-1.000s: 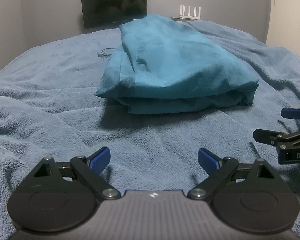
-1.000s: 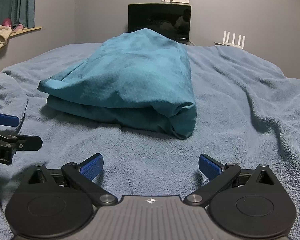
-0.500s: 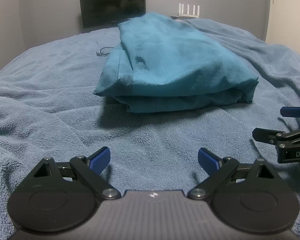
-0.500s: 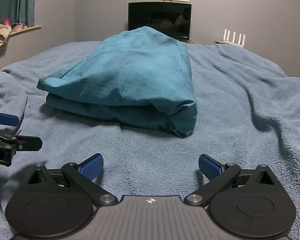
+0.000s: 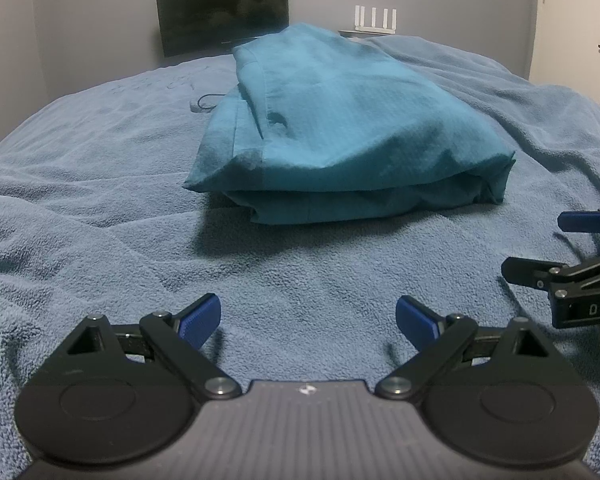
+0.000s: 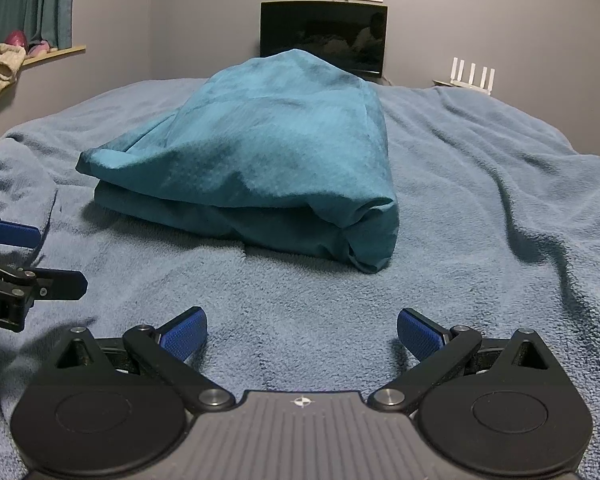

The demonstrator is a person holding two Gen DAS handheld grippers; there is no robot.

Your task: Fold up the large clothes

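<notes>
Well, folded garment point(image 5: 340, 136) lies ahead (bare blanket point(image 5: 100, 200) around), both grippers empty.

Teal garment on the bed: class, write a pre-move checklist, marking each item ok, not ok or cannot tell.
1. Left tongs open, empty: ok.
2. Right tongs open, empty: ok.
3. Teal garment folded into a stacked bundle: ok.
4. Garment clear of both tongs: ok.
5. Blue blanket smooth under garment: not ok, wrinkled.
6. Far edges aligned: cannot tell.

Bare blanket point(image 5: 300, 272) before folded garment point(image 5: 340, 128)
</notes>
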